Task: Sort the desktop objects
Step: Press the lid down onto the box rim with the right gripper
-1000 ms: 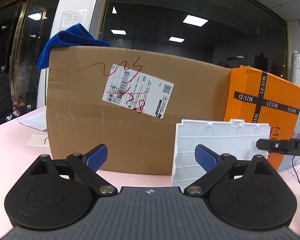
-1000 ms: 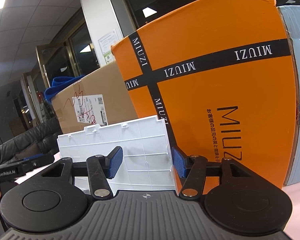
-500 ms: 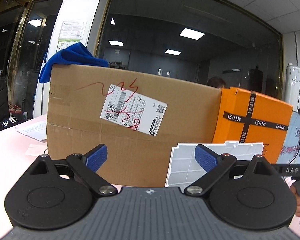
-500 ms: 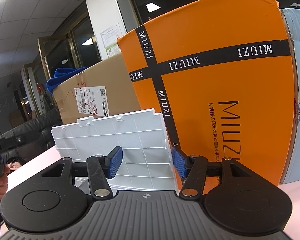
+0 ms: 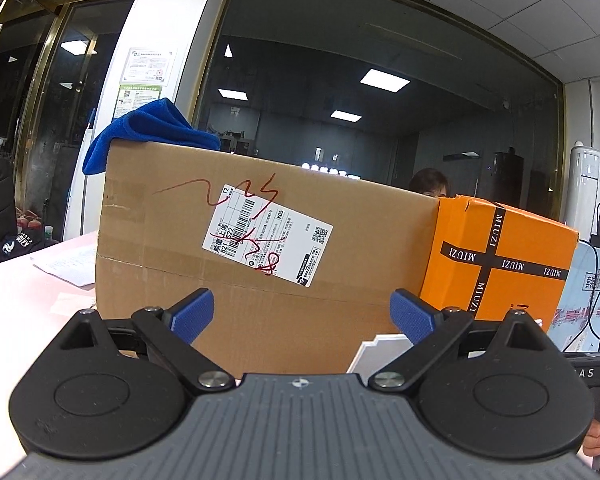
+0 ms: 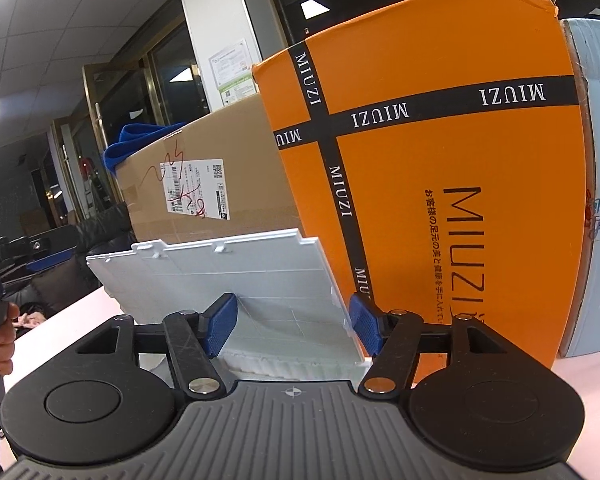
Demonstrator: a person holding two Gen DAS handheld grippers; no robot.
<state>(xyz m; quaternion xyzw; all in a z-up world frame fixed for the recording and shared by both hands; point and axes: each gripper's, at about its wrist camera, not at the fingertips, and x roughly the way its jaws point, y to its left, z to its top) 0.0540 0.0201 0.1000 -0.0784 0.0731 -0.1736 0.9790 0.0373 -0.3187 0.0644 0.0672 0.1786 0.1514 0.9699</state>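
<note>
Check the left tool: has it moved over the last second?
Yes. In its own view the brown cardboard box and white panel sink lower and shrink, so the left tool has lifted or tilted upward and backed off.

The orange box (image 6: 440, 184) reads "MIUZI"; the cardboard box's shipping label (image 5: 266, 234) shows "821 S22", "K05".

I see a big brown carton (image 5: 260, 248) on the pink bench (image 5: 24, 296), w/ a white shipping label (image 5: 266, 236) scrawled over in red. Blue cloth (image 5: 152, 132) sits bunched on its top left corner. Just right of it, touching or nearly, an orange MIUZI box (image 6: 440, 184) w/ black bands. Loose papers (image 5: 66, 264) lie on the bench left of the carton. Behind: dark glass wall, white pillar w/ posted notices (image 5: 150, 68), someone's head (image 5: 430, 184) partly visible over the boxes.
</note>
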